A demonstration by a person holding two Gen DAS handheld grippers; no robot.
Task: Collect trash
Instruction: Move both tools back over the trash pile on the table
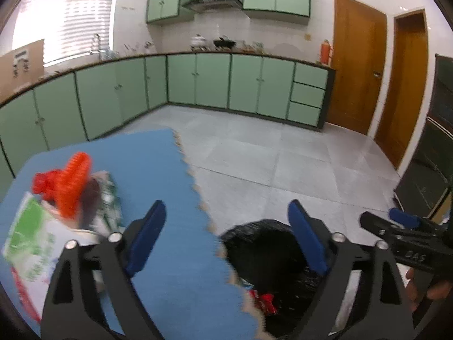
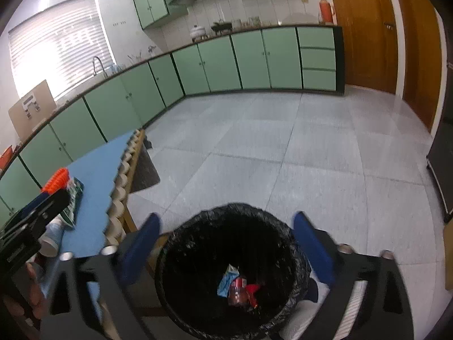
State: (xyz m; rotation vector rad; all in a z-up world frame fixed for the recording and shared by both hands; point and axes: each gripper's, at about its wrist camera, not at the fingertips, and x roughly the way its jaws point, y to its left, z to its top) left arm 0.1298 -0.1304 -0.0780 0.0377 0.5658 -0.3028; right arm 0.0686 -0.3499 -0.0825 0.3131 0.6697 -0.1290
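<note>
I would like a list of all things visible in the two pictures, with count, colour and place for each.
bin: one, black liner, on the floor beside the table
wrappers: a few, blue and red, at the bottom of the bin
table: one, blue top, left of the bin
orange thing: one, ribbed, on the table
carton: one, white and green, on the table, blurred
cup: one, pale, lying on the table
cabinets: many, green, along the walls
doors: two, brown, far right
left claw: open, over the table edge and bin
right claw: open, empty, above the bin
</note>
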